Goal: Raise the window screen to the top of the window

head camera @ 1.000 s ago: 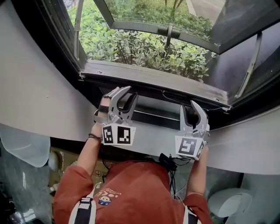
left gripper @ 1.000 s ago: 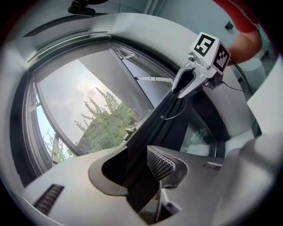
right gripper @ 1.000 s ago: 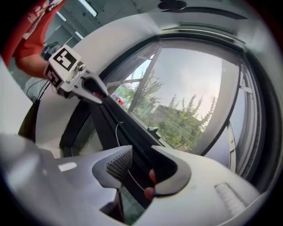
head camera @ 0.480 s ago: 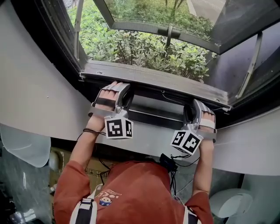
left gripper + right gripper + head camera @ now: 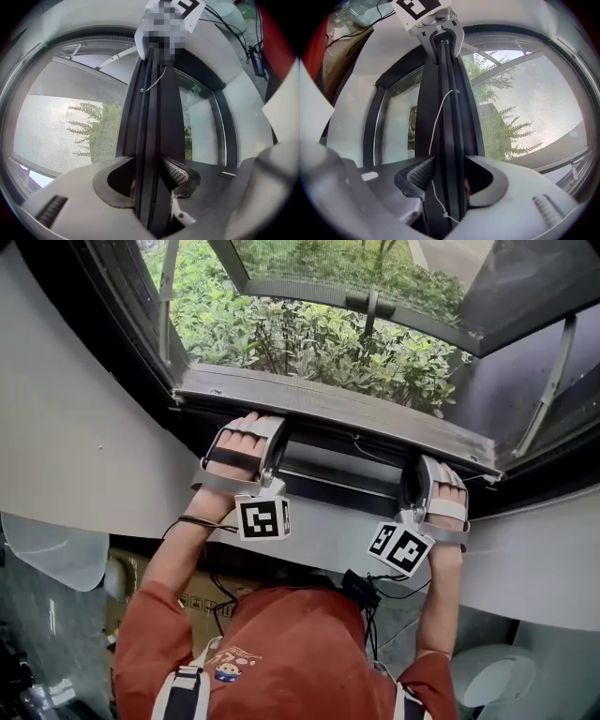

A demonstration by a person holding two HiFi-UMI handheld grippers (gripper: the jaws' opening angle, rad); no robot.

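1. Head view: the bottom rail (image 5: 337, 411) of the window screen (image 5: 309, 338) sat low in the opening, just above the white sill (image 5: 525, 559). The screen was not yet raised. Green shrubs (image 5: 281, 334) showed through the mesh.
2. Same view: the left gripper (image 5: 262, 439) and right gripper (image 5: 424, 486) were both tucked in under the rail, well apart, left one toward the rail's left end, right one toward its right end. Each was rolled onto its side, with the marker cubes (image 5: 262, 518) facing the person's red shirt (image 5: 300, 643).
3. Left gripper view: the left gripper (image 5: 152, 176) had just been opening its jaws. They stood spread wide and straddled the dark rail (image 5: 157, 122), which ran up between them. The ribbed pad (image 5: 177, 172) sat just beside the rail. I saw no clamp, so I read it as released. Screen mesh (image 5: 56, 126) filled the area left of the rail.
4. Right gripper view: the right gripper (image 5: 450, 180) was in the same state. Its jaws had just opened and stood wide with the rail (image 5: 445, 122) between them. The ribbed pad (image 5: 419, 176) was close beside the rail, not squeezing it. A thin white thread (image 5: 440, 108) hung down the rail's face and passed between pad and rail. Mesh (image 5: 543, 93) lay right of the rail.
5. Far end of the rail in each gripper view ended at the other gripper's marker cube.
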